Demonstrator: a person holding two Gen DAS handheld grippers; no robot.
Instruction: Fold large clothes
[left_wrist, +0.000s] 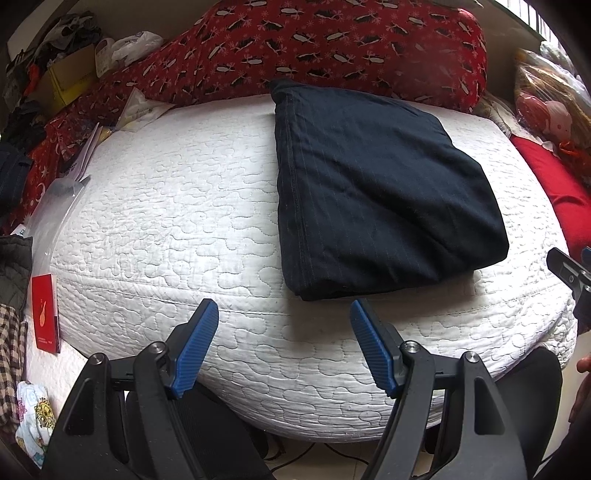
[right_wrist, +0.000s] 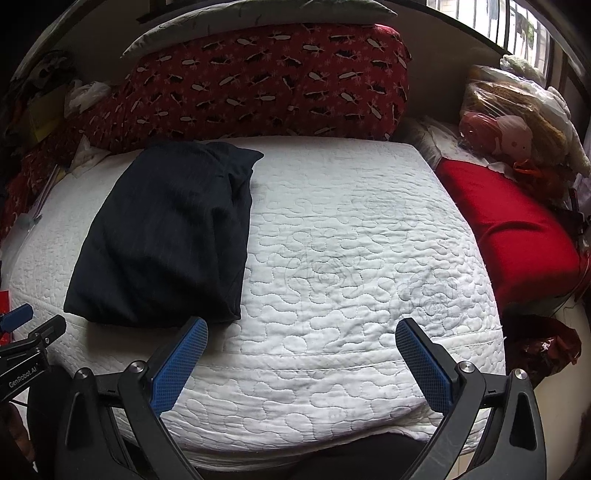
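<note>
A dark navy pinstriped garment (left_wrist: 376, 184) lies folded into a thick rectangle on the white quilted mattress (left_wrist: 166, 221); in the right wrist view the same garment (right_wrist: 173, 236) sits on the left half of the mattress (right_wrist: 351, 258). My left gripper (left_wrist: 284, 314) hovers over the mattress's near edge, just short of the garment's near corner, open and empty. My right gripper (right_wrist: 301, 328) is also open and empty, over the front edge to the right of the garment's near corner. Each gripper's tip shows at the edge of the other's view.
A red patterned duvet (left_wrist: 332, 48) is bunched along the far side. A red cushion (right_wrist: 509, 229) and bagged soft toys (right_wrist: 517, 118) lie to the right. A red booklet (left_wrist: 45, 314), plastic bags and piled clothes crowd the left edge.
</note>
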